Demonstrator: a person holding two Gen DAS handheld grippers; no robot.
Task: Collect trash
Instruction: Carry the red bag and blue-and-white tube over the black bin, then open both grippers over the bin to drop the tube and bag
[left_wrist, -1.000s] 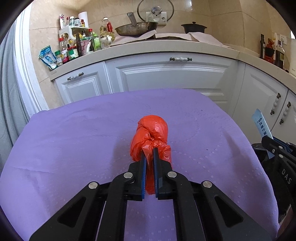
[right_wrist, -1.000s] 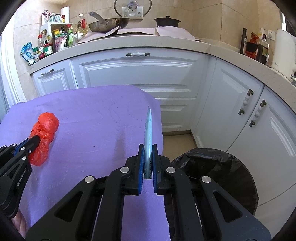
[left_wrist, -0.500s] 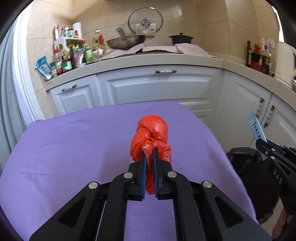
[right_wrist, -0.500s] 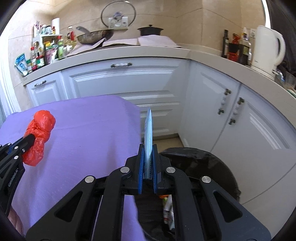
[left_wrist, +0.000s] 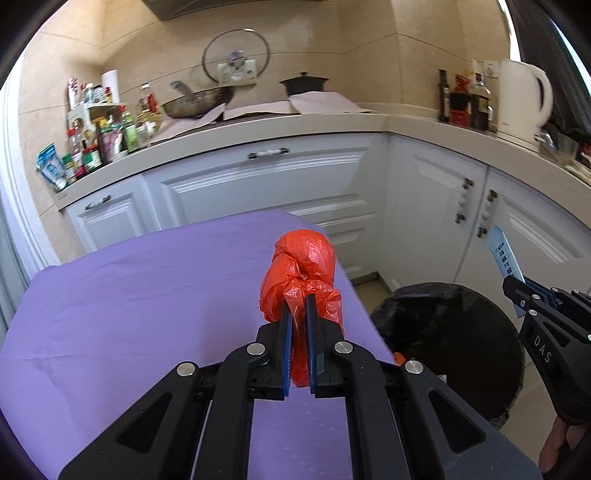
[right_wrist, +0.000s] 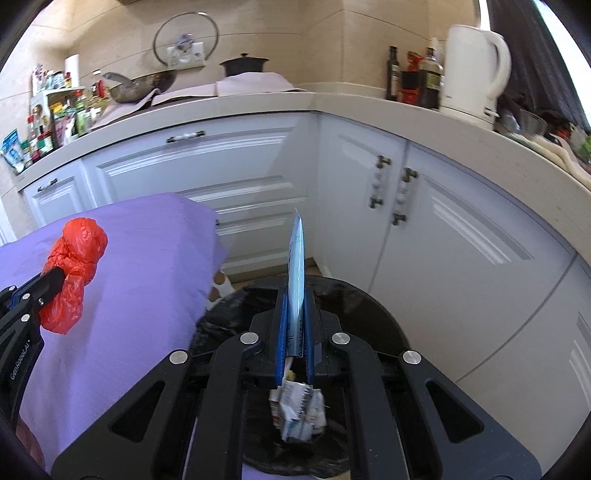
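A kitchen corner fills the background: white cabinets (right_wrist: 461, 236) under a pale counter, a white kettle (right_wrist: 474, 70) at the upper right of the right wrist view, a cluster of bottles and jars (left_wrist: 99, 136) at the upper left of the left wrist view, and a glass lid (left_wrist: 236, 55) propped on the tiled wall. In the lower left of both frames spreads a table under a purple cloth (left_wrist: 129, 295).

The left gripper (left_wrist: 298, 317) sits at the bottom centre of its own view, its blue-lined jaws clenched on the lower tail of a red plastic bag (left_wrist: 301, 277). The bag sticks up beyond the fingertips, over the cloth's right edge. It is crumpled, glossy and knotted into a bulbous head, with a loose flap hanging between the jaws. From the right wrist view the same bag (right_wrist: 74, 266) shows at the left edge, held off the cloth.

The right gripper (right_wrist: 295, 314) is closed on a thin light-blue packet (right_wrist: 297, 266), seen edge-on and standing upright between the blue pads at frame centre. Directly below lies a bin lined with a black bag (right_wrist: 369, 306), and crumpled white wrappers (right_wrist: 299, 410) rest inside it. In the left wrist view the packet (left_wrist: 504, 258) shows its flat face at the right edge, with dark print too small to read.

The right gripper's body there reads "DAS"; the left gripper's, in the right wrist view, reads "GenRobotAI" as far as I can make out.
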